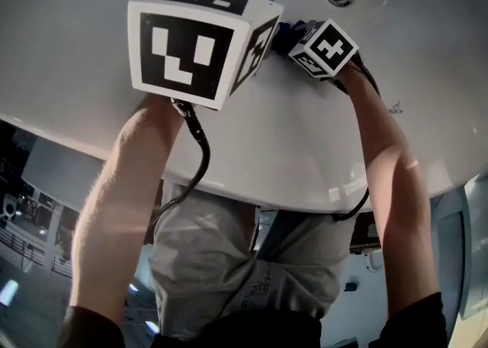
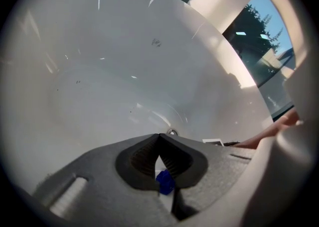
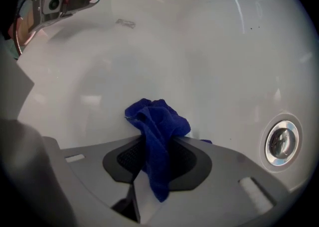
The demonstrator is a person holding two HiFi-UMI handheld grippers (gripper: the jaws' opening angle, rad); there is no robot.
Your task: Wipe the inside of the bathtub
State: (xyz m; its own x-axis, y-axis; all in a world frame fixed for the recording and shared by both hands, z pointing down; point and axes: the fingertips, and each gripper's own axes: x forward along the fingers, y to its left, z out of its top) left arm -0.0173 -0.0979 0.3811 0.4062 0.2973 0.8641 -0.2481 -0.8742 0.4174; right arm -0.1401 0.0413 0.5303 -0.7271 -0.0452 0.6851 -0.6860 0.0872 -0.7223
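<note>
Left tongs [image 2: 159, 139] hang with their tips together, gripping nothing, over the white bathtub [image 2: 99, 71]. Right tongs [image 3: 157, 144] are clamped on a bunched blue cloth [image 3: 158, 119], which is against the tub's inner wall near the drain [image 3: 281, 141]. Wiping seems under way, but no streaks show how much is left.

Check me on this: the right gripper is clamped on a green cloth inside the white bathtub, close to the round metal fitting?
Not quite: the cloth is blue, not green. The right gripper view shows the right gripper shut on it inside the white bathtub, with the round metal fitting close by.
</note>
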